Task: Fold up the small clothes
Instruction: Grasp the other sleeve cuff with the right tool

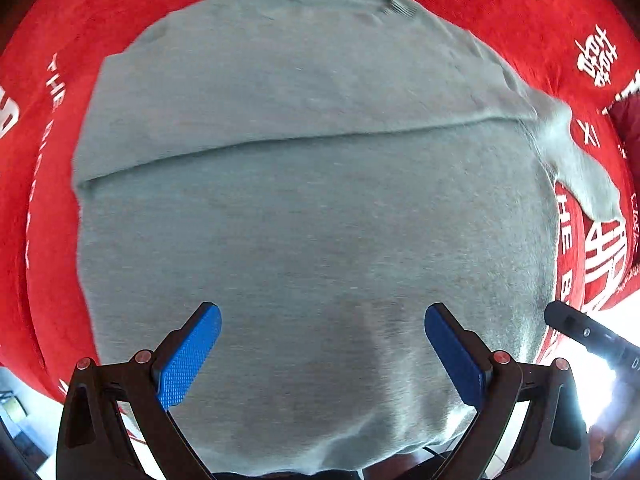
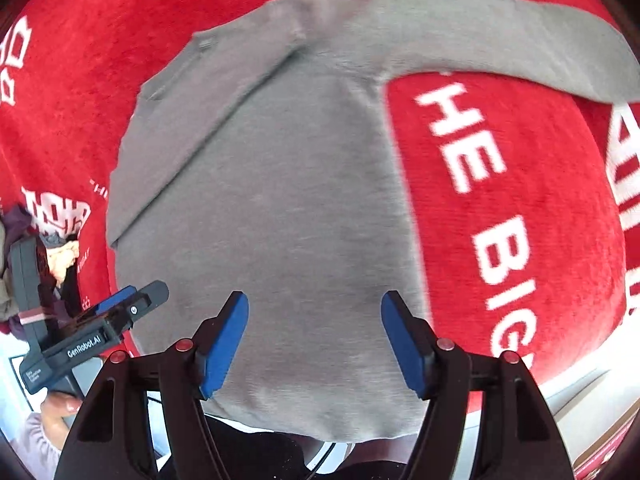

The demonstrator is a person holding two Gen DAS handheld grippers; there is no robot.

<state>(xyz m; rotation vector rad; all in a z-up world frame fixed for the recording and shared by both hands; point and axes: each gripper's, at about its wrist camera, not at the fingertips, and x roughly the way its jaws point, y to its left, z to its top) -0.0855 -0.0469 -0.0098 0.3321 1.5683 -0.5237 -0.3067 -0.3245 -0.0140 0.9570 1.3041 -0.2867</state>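
Note:
A grey sweater (image 1: 312, 216) lies flat on the red cloth (image 1: 520, 20). One sleeve is folded across its body, leaving a long crease. The other sleeve (image 2: 500, 28) stretches out to the upper right in the right wrist view. My left gripper (image 1: 322, 312) hovers over the lower part of the body, open wide, with nothing between its blue pads. My right gripper (image 2: 314, 298) is open above the hem on the sweater's other side and also holds nothing. In the right wrist view the left gripper (image 2: 132, 300) shows at the left edge, held by a hand.
The red cloth (image 2: 500, 160) carries large white lettering and covers the whole work surface. A small heap of other clothes (image 2: 60, 248) lies at its left edge. The cloth's edge (image 2: 560, 376) runs along the lower right, with pale floor beyond.

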